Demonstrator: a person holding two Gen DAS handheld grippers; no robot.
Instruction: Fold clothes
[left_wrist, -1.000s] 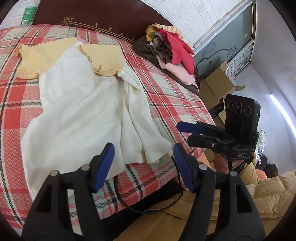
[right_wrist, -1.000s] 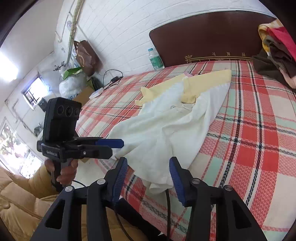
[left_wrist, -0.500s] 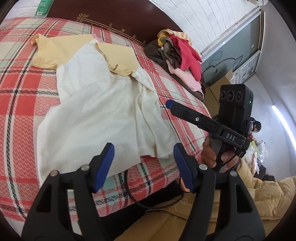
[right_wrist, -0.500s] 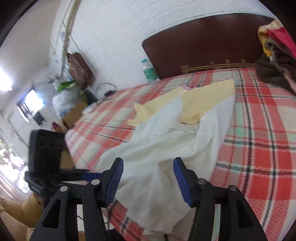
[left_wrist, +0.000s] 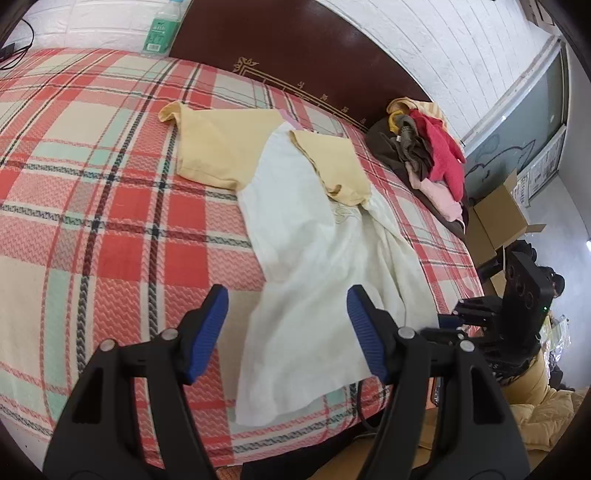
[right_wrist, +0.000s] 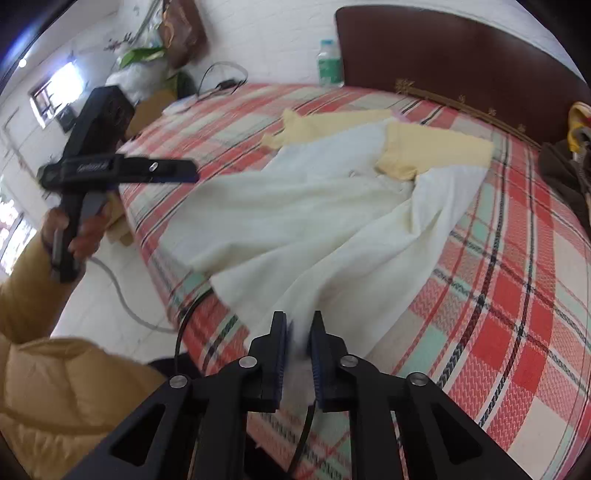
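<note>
Bed (left_wrist: 110, 229): red, cream and mint plaid cover, dark wooden headboard (left_wrist: 295, 48).
White shirt with yellow sleeves (left_wrist: 314, 258): spread mid-bed, collar toward the headboard, hem over the near edge.
Clothes pile (left_wrist: 424, 158): just below the headboard's right end.

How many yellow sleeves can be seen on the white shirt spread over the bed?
2. One sleeve lies flat on the side toward the water bottle; the other sleeve is folded in over the white shirt, on the side toward the clothes pile.
</note>
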